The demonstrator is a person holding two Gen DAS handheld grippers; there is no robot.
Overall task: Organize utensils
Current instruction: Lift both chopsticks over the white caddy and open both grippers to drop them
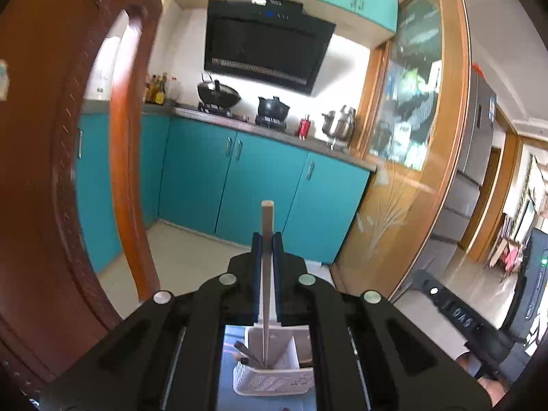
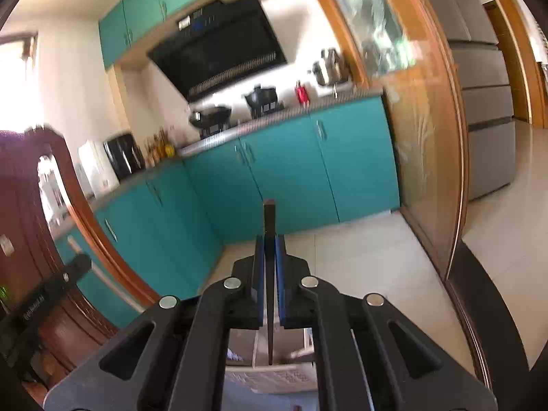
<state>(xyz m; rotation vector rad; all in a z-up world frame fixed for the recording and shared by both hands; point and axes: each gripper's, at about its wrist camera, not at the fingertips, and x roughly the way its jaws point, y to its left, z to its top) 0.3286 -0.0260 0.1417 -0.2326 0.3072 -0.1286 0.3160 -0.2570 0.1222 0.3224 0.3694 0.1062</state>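
My left gripper [image 1: 267,239] is shut on a pale wooden chopstick [image 1: 266,226]. The stick stands upright, and its lower end reaches down into a white plastic utensil holder [image 1: 274,382] seen below the jaws. A dark utensil [image 1: 245,351] leans inside the holder. My right gripper [image 2: 270,241] is shut on a dark brown chopstick [image 2: 269,222], held upright, with its lower end over the white holder [image 2: 270,378]. The other gripper shows at the right edge of the left wrist view [image 1: 455,315] and at the left edge of the right wrist view [image 2: 51,294].
Teal kitchen cabinets [image 1: 239,185] with a counter, a wok [image 1: 219,96] and pots stand ahead. A brown wooden chair back [image 1: 130,157] curves up at the left. A glass sliding door with a wooden frame [image 1: 421,157] is at the right.
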